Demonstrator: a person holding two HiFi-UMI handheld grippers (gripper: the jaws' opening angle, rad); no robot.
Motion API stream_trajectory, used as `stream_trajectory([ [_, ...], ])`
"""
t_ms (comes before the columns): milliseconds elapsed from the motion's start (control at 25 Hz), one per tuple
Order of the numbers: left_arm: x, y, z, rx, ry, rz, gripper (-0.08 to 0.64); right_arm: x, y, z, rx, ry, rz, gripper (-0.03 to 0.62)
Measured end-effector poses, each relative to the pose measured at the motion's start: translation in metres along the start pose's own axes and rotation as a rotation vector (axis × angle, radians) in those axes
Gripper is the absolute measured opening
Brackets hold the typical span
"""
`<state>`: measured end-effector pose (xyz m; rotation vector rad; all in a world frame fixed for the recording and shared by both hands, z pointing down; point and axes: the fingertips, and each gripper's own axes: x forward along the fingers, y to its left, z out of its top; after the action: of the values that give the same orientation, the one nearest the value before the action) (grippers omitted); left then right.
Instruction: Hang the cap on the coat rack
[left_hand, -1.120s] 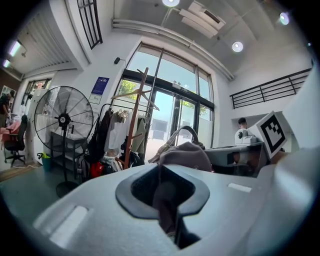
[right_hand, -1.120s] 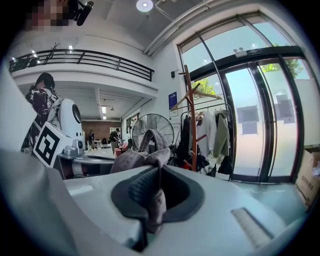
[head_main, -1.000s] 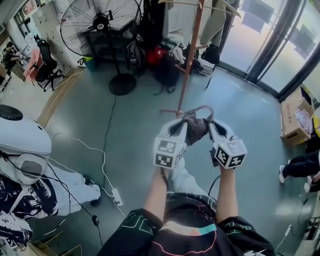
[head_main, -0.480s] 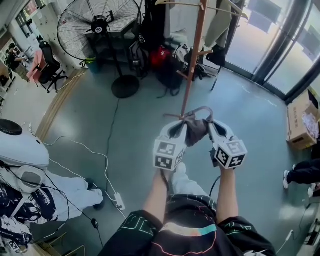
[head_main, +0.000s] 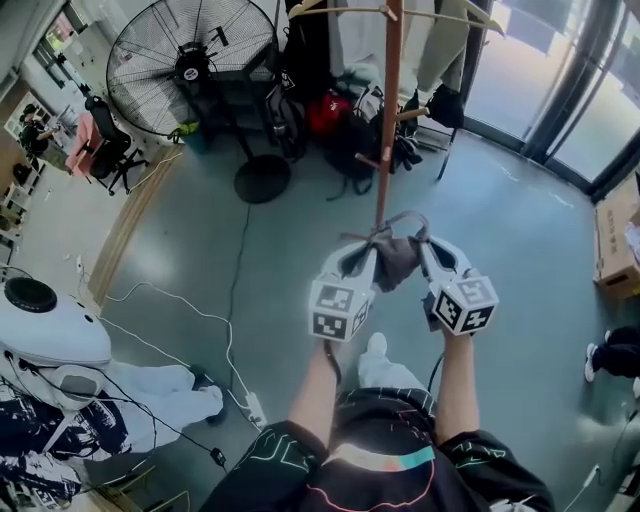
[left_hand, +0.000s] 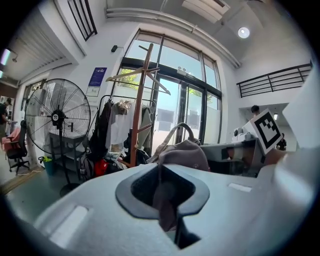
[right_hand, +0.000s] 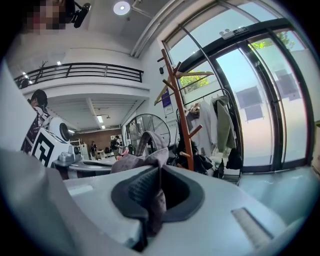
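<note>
Grey floor (head_main: 290, 250) spreads out below us, and the wooden coat rack (head_main: 388, 100) rises straight ahead of our hands. We hold the dark cap (head_main: 393, 258) between both tools, on our side of the rack and close to its pole. As far as we can see, it is clear of every peg.

Our left claw (head_main: 366, 262) is pressed together on a fold of the cap. In the left gripper view the cloth runs down into the slot between the jaws. Our right claw (head_main: 424, 258) pinches the opposite edge in the same way. The cap's strap loop (head_main: 400, 218) arches up between the two claws, toward the rack.

To the left of the rack stands a large floor fan (head_main: 190, 60). Dark bags (head_main: 335, 120) are heaped around the rack's foot. To its right, tall glass doors (head_main: 560, 90) let in daylight. Garments (left_hand: 117, 125) hang on a rail just behind the rack.
</note>
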<state>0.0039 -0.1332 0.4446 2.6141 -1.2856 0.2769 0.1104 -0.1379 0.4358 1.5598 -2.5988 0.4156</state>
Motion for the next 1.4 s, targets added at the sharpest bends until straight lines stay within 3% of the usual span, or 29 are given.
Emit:
stream_trajectory([
  [240, 0.032, 0.019, 0.022, 0.015, 0.006, 0.045, 0.031, 0.027, -0.024, 0.016, 0.031, -0.018, 0.027, 0.009],
  [480, 0.059, 0.027, 0.038, 0.055, 0.016, 0.038, 0.031, 0.048, -0.046, 0.03, 0.06, -0.044, 0.032, 0.009],
  [880, 0.096, 0.053, 0.049, 0.06, -0.004, 0.078, 0.031, 0.097, -0.071, 0.046, 0.046, -0.063, 0.087, 0.009],
  [1400, 0.098, 0.088, 0.021, -0.01, 0.028, 0.146, 0.031, 0.133, -0.06, 0.017, 0.048, 0.009, 0.155, 0.009],
])
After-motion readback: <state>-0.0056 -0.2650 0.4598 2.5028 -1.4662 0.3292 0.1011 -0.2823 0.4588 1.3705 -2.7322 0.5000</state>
